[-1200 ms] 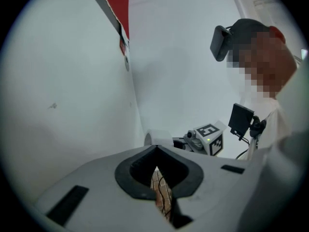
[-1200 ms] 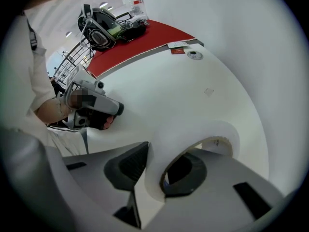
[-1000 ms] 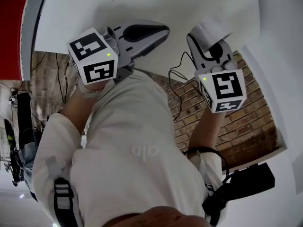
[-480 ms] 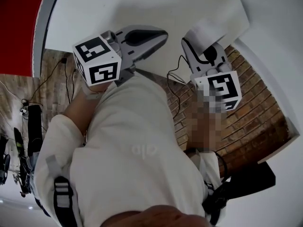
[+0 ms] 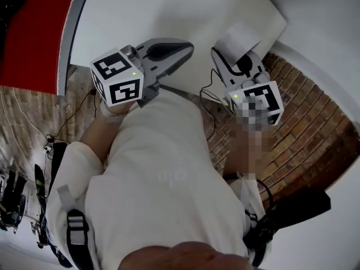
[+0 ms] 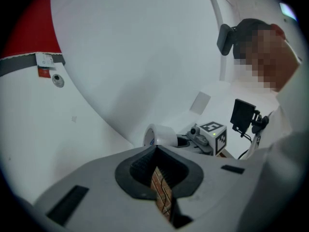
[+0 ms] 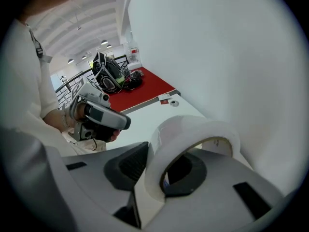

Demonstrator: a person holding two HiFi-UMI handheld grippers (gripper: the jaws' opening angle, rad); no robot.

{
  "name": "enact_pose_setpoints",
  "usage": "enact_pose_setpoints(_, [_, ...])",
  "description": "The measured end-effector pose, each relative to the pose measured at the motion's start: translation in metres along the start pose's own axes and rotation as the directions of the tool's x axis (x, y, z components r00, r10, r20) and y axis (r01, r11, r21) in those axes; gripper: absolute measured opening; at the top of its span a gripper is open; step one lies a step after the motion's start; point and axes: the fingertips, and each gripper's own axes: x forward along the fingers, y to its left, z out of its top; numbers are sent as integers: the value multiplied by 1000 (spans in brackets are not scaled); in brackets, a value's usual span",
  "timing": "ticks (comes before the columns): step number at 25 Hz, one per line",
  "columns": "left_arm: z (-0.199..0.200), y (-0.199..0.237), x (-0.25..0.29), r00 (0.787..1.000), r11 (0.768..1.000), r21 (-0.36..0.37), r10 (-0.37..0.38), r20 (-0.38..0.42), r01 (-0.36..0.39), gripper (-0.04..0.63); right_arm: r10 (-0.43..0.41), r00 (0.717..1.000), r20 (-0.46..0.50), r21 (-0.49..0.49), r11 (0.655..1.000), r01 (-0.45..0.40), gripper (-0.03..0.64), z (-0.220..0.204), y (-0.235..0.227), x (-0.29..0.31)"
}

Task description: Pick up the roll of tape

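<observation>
The roll of tape (image 7: pixel 193 138) is white and stands on edge between the grey jaws of my right gripper (image 7: pixel 164 175), which is shut on it. In the head view the roll of tape (image 5: pixel 241 36) sticks out beyond the right gripper (image 5: pixel 239 54), held in the air before a white surface. My left gripper (image 5: pixel 187 45) hovers to its left with nothing in it. In the left gripper view the left gripper (image 6: pixel 155 149) has its tips together, and the tape (image 6: pixel 161 135) shows just beyond them.
A white panel (image 5: pixel 169 10) fills the background, with a red area (image 5: pixel 34 32) to its left. Brick floor (image 5: pixel 304 134) lies below, with cables (image 5: pixel 209 91) trailing over it. The person's white-clad body (image 5: pixel 163 173) fills the head view's middle, with a black device (image 5: pixel 292 207) at the hip.
Both grippers have risen and drawn slightly closer together. The right gripper still holds the tape, and the background has slid in the head view, showing more red at the left.
</observation>
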Motion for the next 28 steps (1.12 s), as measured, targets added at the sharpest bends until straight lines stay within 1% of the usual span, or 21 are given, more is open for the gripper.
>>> enact_pose_setpoints(4, [5, -18, 4, 999, 998, 60, 33, -41, -30, 6, -16, 998, 68, 9, 1000, 16, 110, 2, -3, -21])
enact_pose_setpoints(8, [7, -35, 6, 998, 993, 118, 36, -57, -29, 7, -26, 989, 147, 35, 999, 21, 110, 9, -5, -41])
enact_pose_setpoints(15, [2, -75, 10, 993, 975, 216, 71, -94, -49, 8, -45, 971, 236, 57, 998, 32, 110, 9, -7, -76])
enact_pose_setpoints(19, [1, -93, 11, 990, 959, 274, 99, -105, -66, 8, -60, 953, 297, 76, 996, 39, 110, 6, -9, -96])
enact_pose_setpoints(24, [8, -90, 7, 990, 944, 317, 119, -74, -89, 6, -90, 930, 355, 115, 992, 52, 110, 1, -16, -101])
enact_pose_setpoints(28, [13, -111, 8, 990, 920, 382, 121, -71, -86, 8, -117, 904, 412, 149, 987, 59, 110, -5, -17, -123])
